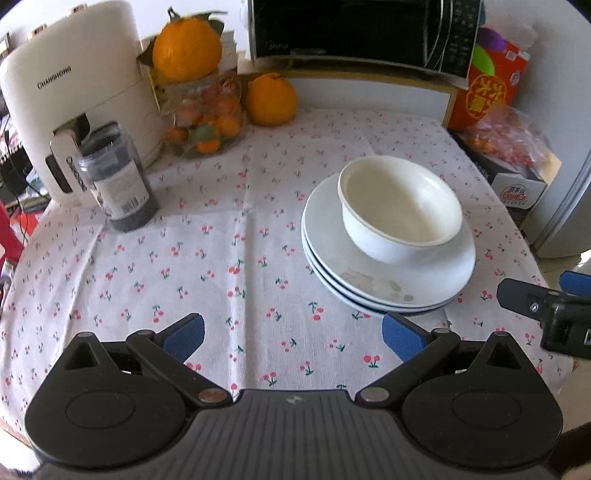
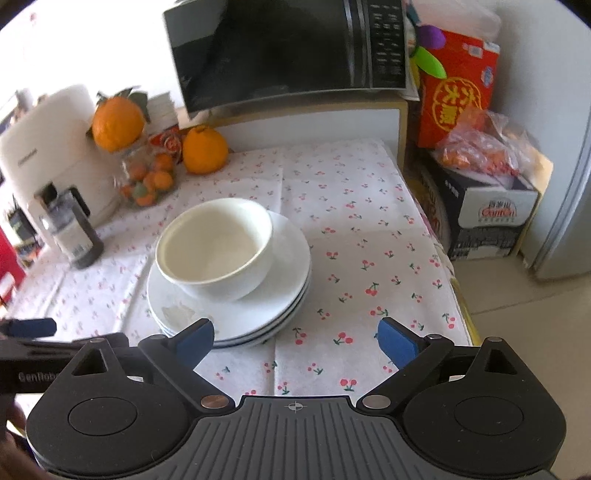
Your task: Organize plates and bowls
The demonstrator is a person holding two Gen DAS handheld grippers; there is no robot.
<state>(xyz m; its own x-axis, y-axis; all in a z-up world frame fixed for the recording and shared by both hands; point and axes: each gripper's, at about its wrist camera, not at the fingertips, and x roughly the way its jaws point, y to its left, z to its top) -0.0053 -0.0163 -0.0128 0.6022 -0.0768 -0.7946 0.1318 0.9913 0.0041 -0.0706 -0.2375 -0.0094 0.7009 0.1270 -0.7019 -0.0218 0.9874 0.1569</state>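
Bowl on plates, far-left of right tool, nearer it. Left tool farther. Both tools spread, pinching nothing.

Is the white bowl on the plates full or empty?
Empty. The bowl stands upright on the stacked plates, and its bare white inside shows down to the bottom.

The black microwave oven is cut off by the top edge in both views. The lower white plates show rims only, so their count is uncertain. The clear plastic jar with a printed label is blurred; its label text is unreadable. The right gripper is cut off by the left view's edge.
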